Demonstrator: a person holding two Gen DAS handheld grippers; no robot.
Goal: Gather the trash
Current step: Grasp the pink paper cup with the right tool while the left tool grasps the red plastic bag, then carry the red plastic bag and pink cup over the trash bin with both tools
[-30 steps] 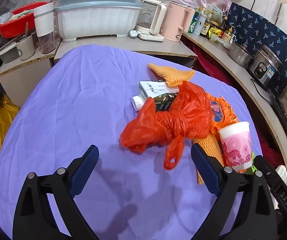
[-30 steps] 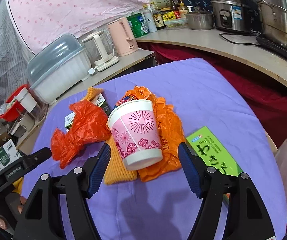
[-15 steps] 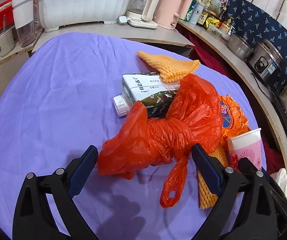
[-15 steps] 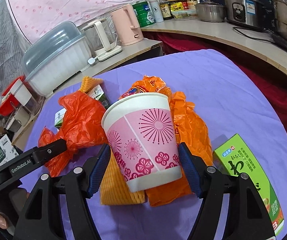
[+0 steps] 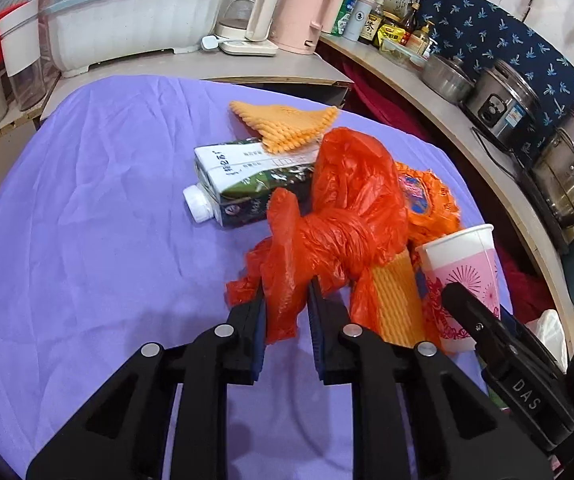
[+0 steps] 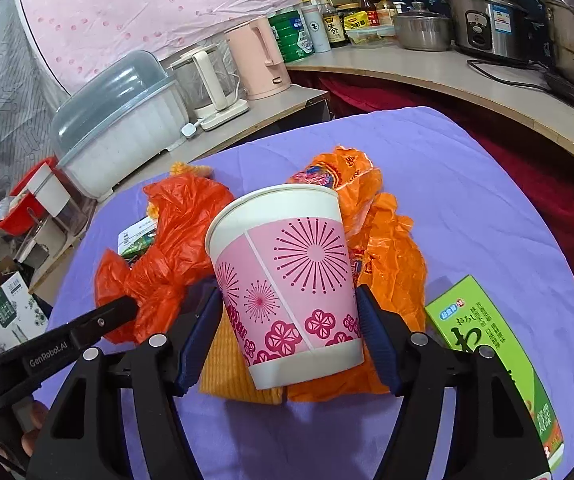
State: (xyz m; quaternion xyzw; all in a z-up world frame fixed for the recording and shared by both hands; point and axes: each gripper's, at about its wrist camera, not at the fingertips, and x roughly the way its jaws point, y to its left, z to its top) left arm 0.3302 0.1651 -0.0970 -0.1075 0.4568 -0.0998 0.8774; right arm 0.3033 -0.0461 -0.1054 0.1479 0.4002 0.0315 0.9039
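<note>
A pile of trash lies on the purple tablecloth [image 5: 87, 220]. My left gripper [image 5: 286, 300] is shut on the near tail of a crumpled red plastic bag [image 5: 347, 208]. My right gripper [image 6: 289, 312] is shut on a pink and white paper cup [image 6: 287, 280], its pads on both sides of the cup; the cup also shows in the left wrist view [image 5: 463, 276]. A milk carton [image 5: 247, 176] lies on its side behind the bag. An orange snack wrapper [image 6: 387, 248], orange foam netting [image 5: 283, 124] and a green box [image 6: 499, 356] lie around them.
A counter [image 6: 467, 76] curves along the back and right with a rice cooker [image 6: 487, 20], pots, bottles and a pink kettle [image 6: 259, 60]. A covered dish rack [image 5: 135, 20] and a glass kettle stand behind the table.
My left gripper has moved forward and closed on the red bag's tail. My right gripper has closed in on the paper cup.
</note>
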